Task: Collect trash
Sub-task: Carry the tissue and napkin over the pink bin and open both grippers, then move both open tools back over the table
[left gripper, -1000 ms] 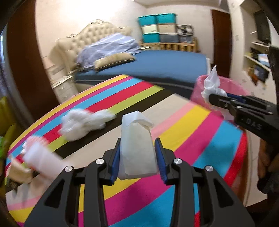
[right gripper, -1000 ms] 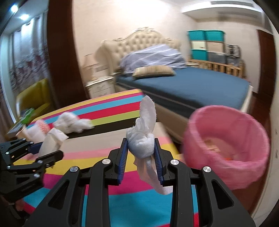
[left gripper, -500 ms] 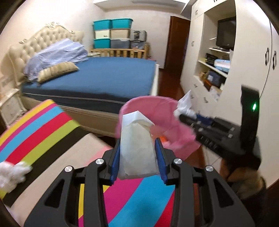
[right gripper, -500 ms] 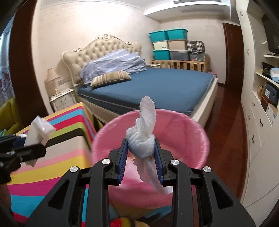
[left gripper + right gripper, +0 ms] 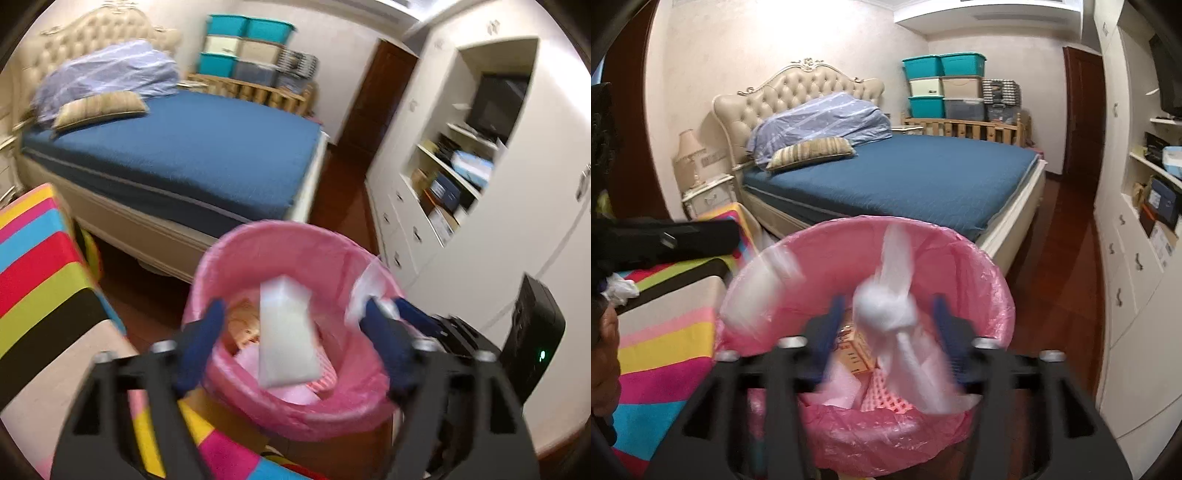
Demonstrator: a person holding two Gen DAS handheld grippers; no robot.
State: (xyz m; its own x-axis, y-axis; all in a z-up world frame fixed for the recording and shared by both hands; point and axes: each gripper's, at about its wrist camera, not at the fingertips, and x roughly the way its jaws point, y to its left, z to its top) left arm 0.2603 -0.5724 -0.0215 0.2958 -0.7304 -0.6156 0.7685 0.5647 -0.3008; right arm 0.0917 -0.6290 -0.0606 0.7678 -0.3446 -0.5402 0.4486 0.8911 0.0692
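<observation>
My left gripper [image 5: 291, 325] hangs over the pink-lined trash bin [image 5: 280, 230], its jaws opening. A flat white tissue [image 5: 286, 332] is loose between them, clear of the pads and blurred above the bin. My right gripper [image 5: 888, 325] is over the same bin [image 5: 849, 225], its jaws also opening. A crumpled white tissue [image 5: 886, 310] sits blurred between its pads, touching neither. In the left wrist view the right gripper [image 5: 391, 314] is at the bin's right rim. In the right wrist view the flat tissue [image 5: 764, 280] shows blurred at the bin's left side.
The striped table [image 5: 665, 332] adjoins the bin on the left, with a crumpled tissue [image 5: 618, 290] on it. Behind the bin stands a blue bed [image 5: 905, 181]. White cupboards with shelves [image 5: 454, 177] line the right over the wooden floor. Older trash [image 5: 857, 350] lies inside the bin.
Both grippers swung from the striped table to above the pink bin. Both sets of jaws, shut on their tissues before, have spread, and the tissues have come free.
</observation>
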